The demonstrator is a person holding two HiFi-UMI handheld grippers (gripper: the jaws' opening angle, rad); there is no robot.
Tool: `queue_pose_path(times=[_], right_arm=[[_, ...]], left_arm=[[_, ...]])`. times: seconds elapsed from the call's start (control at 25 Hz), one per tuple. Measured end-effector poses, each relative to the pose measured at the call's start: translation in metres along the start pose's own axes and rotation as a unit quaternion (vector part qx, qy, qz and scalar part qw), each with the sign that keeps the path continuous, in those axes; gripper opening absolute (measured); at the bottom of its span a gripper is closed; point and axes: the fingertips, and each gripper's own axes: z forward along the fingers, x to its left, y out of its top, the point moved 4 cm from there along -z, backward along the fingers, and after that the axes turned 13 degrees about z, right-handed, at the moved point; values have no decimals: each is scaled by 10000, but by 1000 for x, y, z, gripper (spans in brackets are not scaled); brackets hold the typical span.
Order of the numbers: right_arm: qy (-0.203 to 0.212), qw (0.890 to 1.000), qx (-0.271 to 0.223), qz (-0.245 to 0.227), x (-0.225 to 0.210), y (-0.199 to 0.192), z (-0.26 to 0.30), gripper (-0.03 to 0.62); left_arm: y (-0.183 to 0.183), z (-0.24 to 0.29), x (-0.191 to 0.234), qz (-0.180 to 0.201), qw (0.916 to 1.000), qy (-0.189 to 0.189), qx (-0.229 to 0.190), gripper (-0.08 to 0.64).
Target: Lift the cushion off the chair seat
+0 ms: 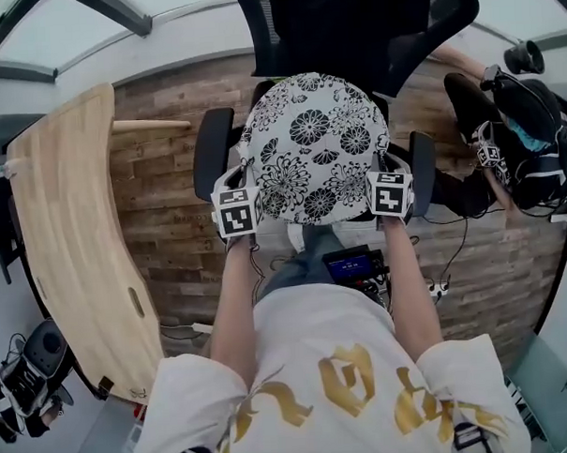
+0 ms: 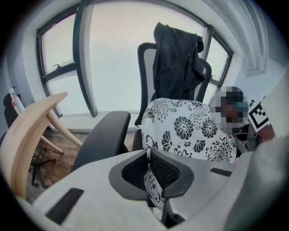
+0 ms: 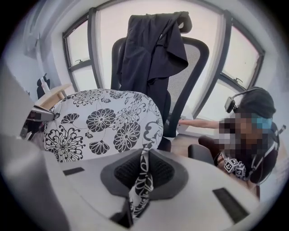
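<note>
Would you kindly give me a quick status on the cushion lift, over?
Left tongs shut on cushion edge. Right tongs likewise. Cushion held between the armrests. Nothing seen blocking.

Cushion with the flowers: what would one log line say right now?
cushion: held up between chair armrests | left claw: shut on cushion | right claw: shut on cushion

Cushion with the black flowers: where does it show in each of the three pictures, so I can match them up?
Head view: cushion at upper centre, between the two armrests.
Left gripper view: cushion at centre right, beside the black armrest.
Right gripper view: cushion at centre left.
Shared landmark: the dark jacket hanging on the chair back, just behind the cushion in every view.
</note>
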Motion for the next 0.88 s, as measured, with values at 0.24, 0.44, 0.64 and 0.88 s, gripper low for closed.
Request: queue_pose_path(times=[0.24,0.44,0.64,0.88], right_arm=[[30,9997,-229,29,10,12,12,35],[561,9854,989,-1265,-4,-37,93,35],[661,9871,863,-1174,1,-29,128,35],[703,9881,800,-1106,-4,-26,101,35]], left_arm=[[18,14,22,107,9994,9,-334,23],[-99,63,-37,-1413,9876,197,653,23],[-88,99,-20,-1310,9899,167,518,23],[-71,77,-22,-1178,9923,187,341,23]])
